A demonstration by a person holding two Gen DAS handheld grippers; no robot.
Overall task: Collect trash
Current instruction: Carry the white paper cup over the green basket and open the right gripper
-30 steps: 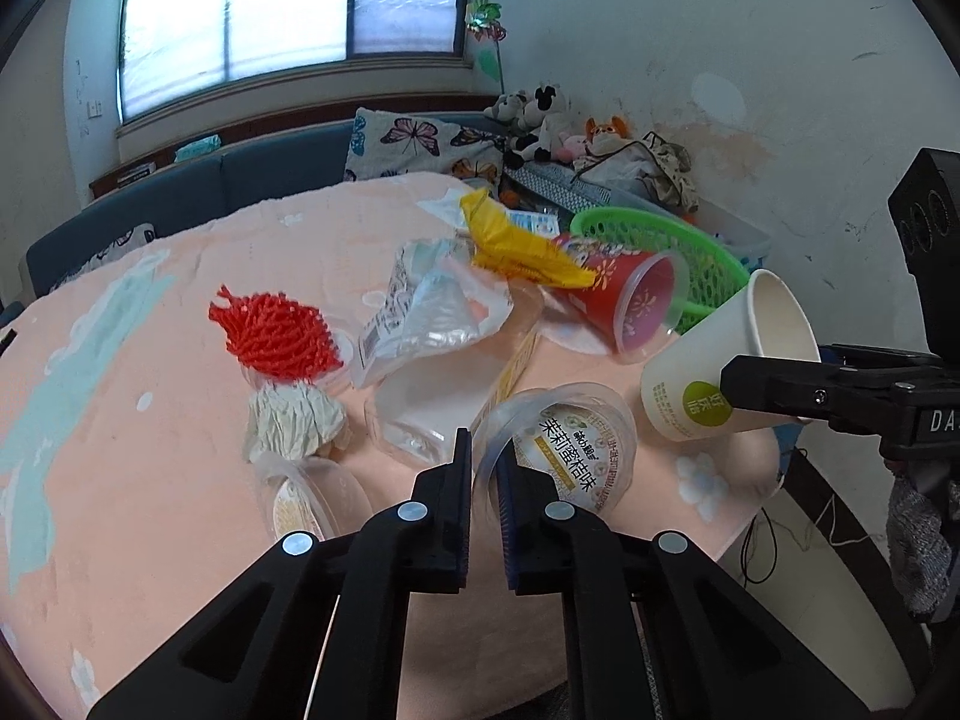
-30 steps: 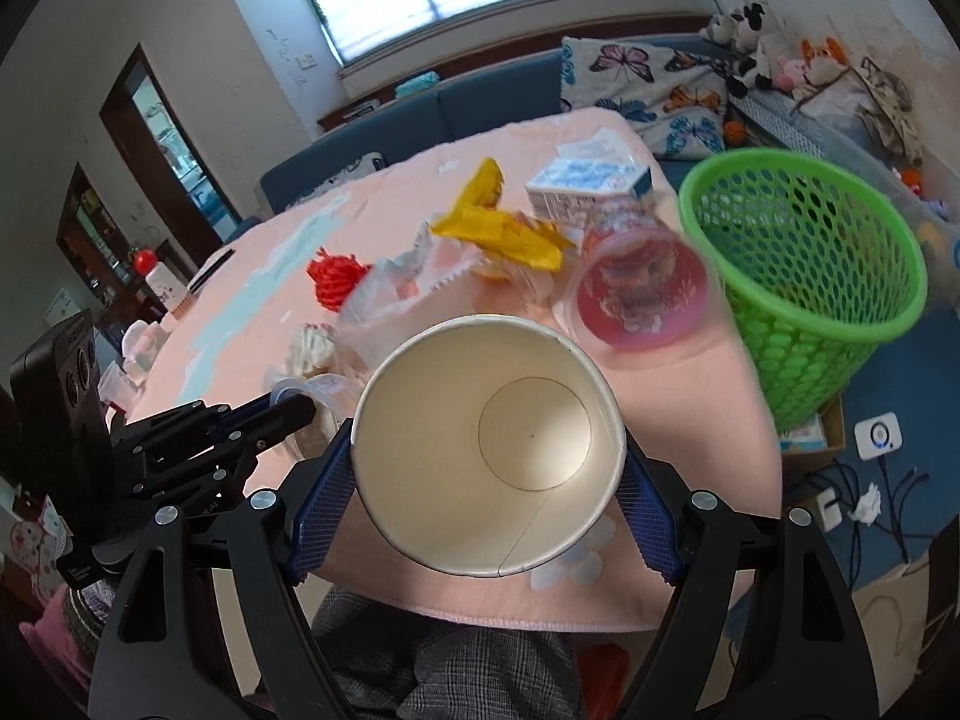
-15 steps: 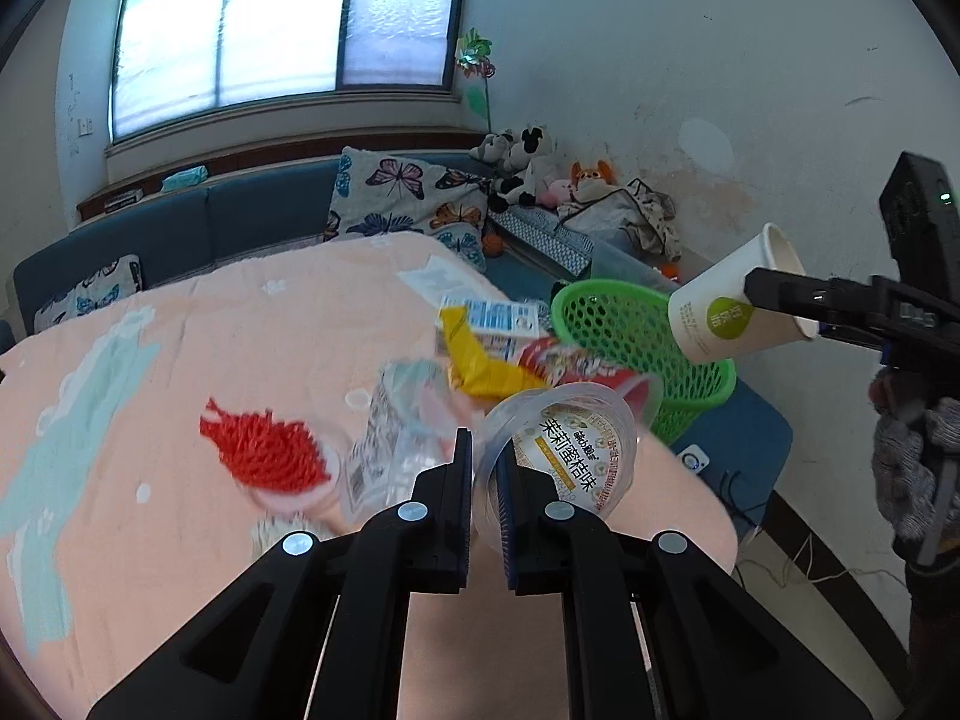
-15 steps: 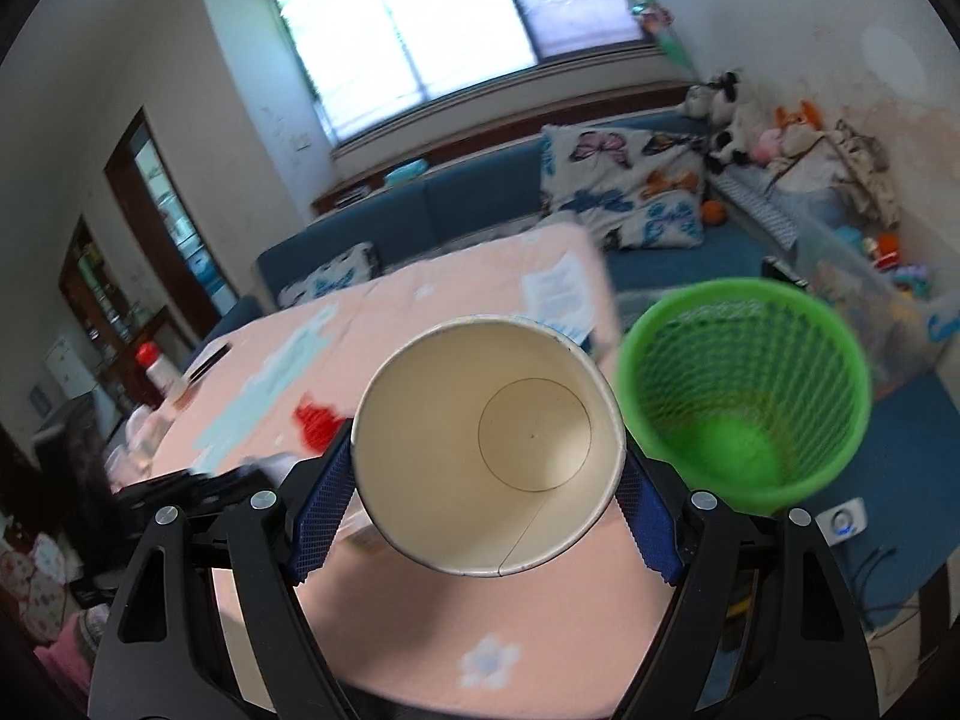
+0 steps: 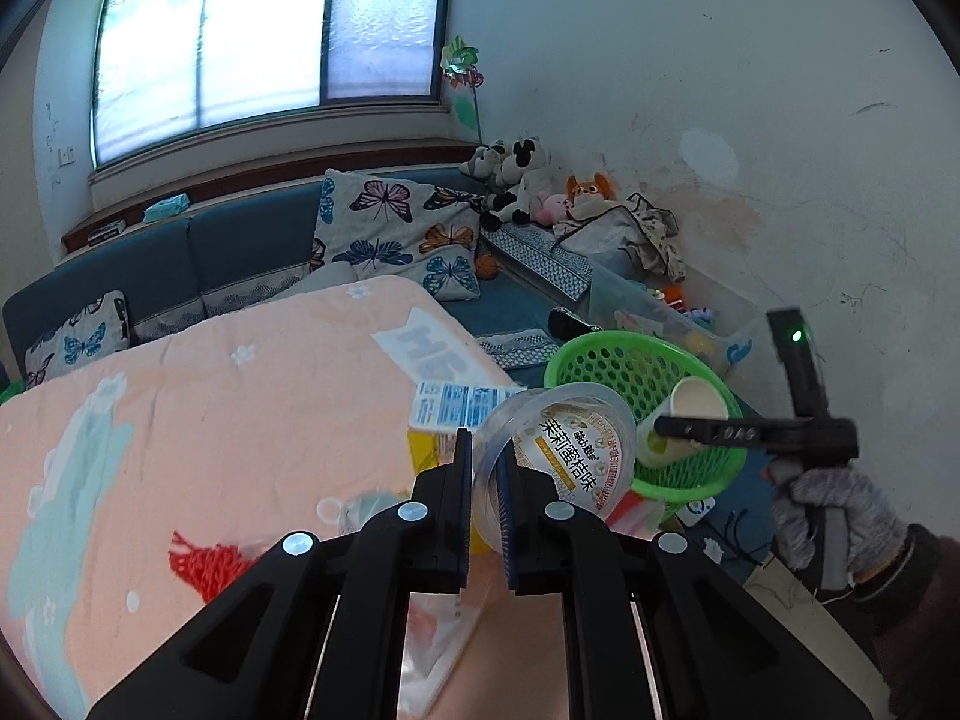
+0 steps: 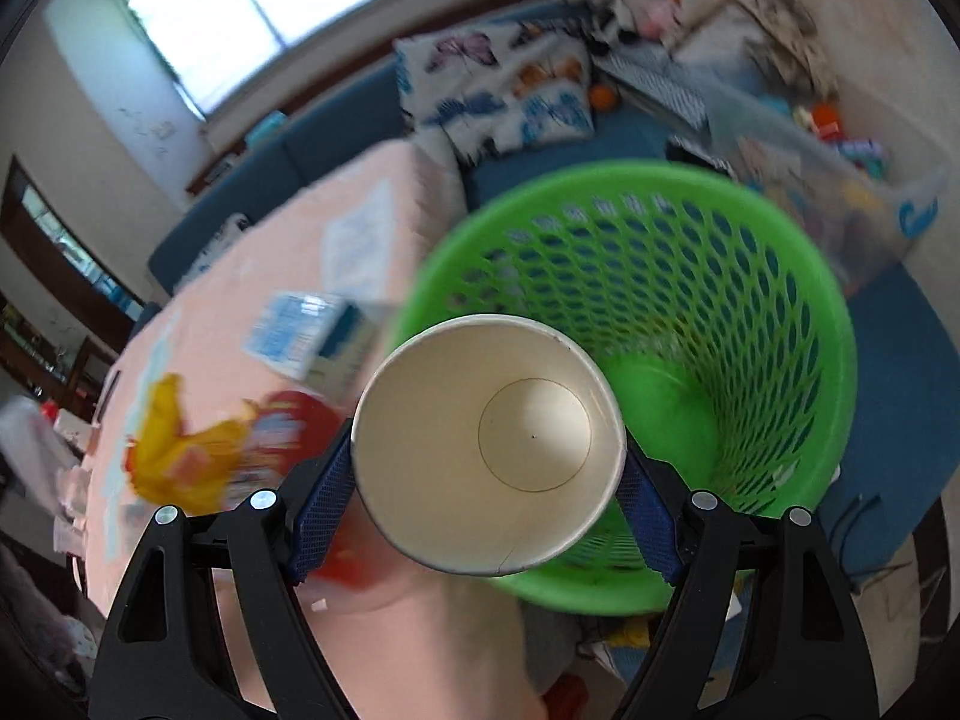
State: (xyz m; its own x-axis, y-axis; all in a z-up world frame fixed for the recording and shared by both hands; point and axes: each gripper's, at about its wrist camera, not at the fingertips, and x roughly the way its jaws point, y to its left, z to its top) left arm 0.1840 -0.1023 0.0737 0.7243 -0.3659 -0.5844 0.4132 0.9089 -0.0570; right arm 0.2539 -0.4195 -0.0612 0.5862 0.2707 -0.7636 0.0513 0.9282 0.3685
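My left gripper (image 5: pixel 485 468) is shut on the rim of a clear plastic cup (image 5: pixel 564 450) with a printed label, lifted above the pink table (image 5: pixel 210 420). A white paper cup (image 6: pixel 489 450), mouth toward the camera, sits between the blue pads of my right gripper (image 6: pixel 487 480), which is shut on it. That paper cup (image 5: pixel 684 420) hangs over the near rim of the green mesh basket (image 6: pixel 750 324), seen also from the left wrist as the basket (image 5: pixel 606 360) beside the table. A gloved hand (image 5: pixel 840 516) holds the right gripper.
On the table lie a blue-and-white carton (image 5: pixel 456 405), a yellow wrapper (image 6: pixel 174 450), a red cup (image 6: pixel 294 426), red netting (image 5: pixel 204 561) and clear plastic film. A sofa with butterfly cushions (image 5: pixel 396 234), plush toys and a clear storage box stand behind the basket.
My right gripper has swung the paper cup from over the table to above the green basket, tipping downward. My left gripper has lifted the clear cup off the table and moved it toward the basket.
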